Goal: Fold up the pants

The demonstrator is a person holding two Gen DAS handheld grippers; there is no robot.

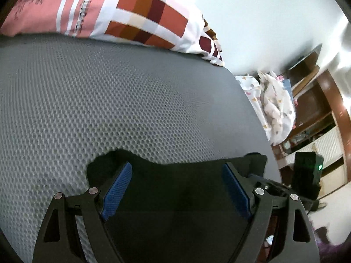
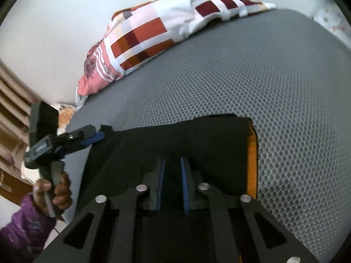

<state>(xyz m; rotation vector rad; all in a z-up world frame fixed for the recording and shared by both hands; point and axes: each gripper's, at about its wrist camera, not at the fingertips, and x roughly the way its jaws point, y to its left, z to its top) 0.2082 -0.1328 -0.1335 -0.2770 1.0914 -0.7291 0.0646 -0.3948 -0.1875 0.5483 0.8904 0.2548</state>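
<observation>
Black pants (image 2: 197, 138) lie flat on a grey mesh mattress (image 2: 285, 87), with an orange strip (image 2: 252, 164) along their right edge. My right gripper (image 2: 172, 162) sits over the near part of the pants, its blue pads drawn close together with black cloth in the narrow gap. In the left wrist view, the left gripper (image 1: 177, 165) stands wide open above the pants (image 1: 175, 197), and its blue pads (image 1: 118, 190) touch nothing. The right wrist view shows the left gripper (image 2: 93, 139) at the pants' far left corner, held by a hand (image 2: 54, 192) in a purple sleeve.
A patchwork pillow (image 1: 142, 17) lies along the mattress's far side by the white wall. Past the mattress edge (image 1: 252, 100) are a white patterned cloth heap (image 1: 274, 109), wooden shelves (image 1: 318, 109) and a black box with a green light (image 1: 307, 171).
</observation>
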